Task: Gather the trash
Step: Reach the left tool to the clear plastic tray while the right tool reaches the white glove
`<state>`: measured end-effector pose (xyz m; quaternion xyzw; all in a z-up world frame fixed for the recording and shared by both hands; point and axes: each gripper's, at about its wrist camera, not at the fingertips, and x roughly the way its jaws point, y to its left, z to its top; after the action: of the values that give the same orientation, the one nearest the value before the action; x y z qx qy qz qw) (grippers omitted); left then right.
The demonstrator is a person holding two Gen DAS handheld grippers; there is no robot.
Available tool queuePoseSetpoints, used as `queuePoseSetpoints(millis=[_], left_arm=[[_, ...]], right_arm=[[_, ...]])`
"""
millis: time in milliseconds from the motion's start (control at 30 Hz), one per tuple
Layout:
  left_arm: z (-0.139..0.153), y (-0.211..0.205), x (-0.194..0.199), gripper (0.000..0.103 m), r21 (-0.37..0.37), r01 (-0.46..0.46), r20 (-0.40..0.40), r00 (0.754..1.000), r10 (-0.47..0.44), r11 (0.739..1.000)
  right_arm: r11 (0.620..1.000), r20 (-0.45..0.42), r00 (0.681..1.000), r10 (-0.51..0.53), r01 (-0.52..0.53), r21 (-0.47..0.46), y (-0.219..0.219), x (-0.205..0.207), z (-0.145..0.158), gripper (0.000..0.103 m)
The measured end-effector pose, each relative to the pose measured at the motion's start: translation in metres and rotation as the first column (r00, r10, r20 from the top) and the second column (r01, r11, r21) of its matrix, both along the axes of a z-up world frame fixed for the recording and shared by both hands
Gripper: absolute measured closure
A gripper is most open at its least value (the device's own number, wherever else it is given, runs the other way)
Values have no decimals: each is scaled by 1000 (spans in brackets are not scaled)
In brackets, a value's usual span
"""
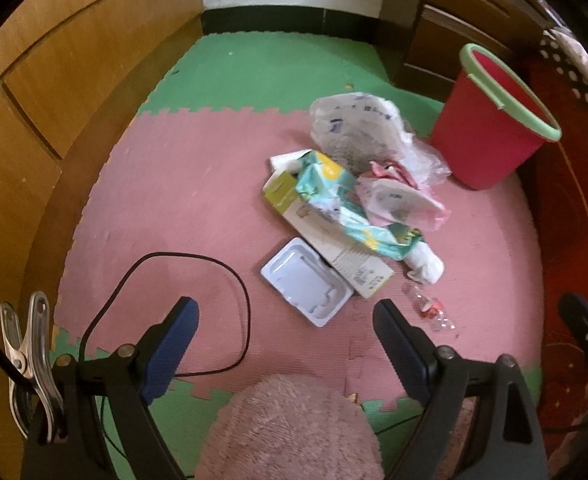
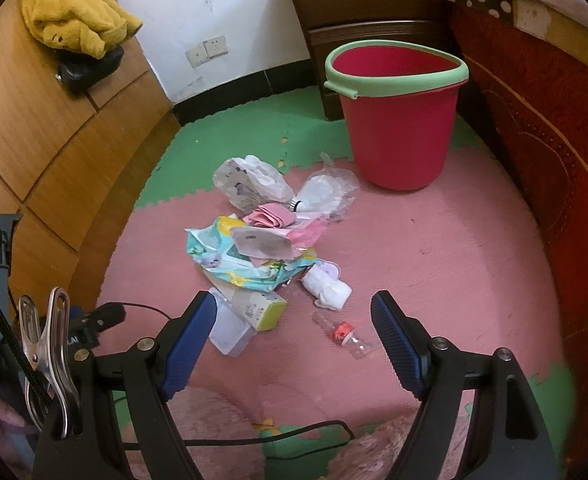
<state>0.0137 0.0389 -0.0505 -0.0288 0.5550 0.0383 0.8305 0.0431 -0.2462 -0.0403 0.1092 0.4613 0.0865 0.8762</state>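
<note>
Both claws, left claw (image 1: 286,312) and right claw (image 2: 294,308), gape wide and empty above the foam mat (image 2: 434,248). Trash pile (image 2: 262,240) lies near the red bin (image 2: 398,128), apart from it.

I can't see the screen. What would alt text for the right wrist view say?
A heap of trash, wrappers, a carton and tissue, lies on a pink and green foam mat before an empty red bucket with a green rim. The right tongs hang open above it, holding nothing, over a small clear bottle.
</note>
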Motion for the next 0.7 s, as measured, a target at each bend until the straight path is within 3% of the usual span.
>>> queuePoseSetpoints(millis=[700], left_arm=[[-111,17,52,15,3,-15,-210,978,15,1000]], right_arm=[[993,-128,989,80,-91,-81,7,53,-84,26]])
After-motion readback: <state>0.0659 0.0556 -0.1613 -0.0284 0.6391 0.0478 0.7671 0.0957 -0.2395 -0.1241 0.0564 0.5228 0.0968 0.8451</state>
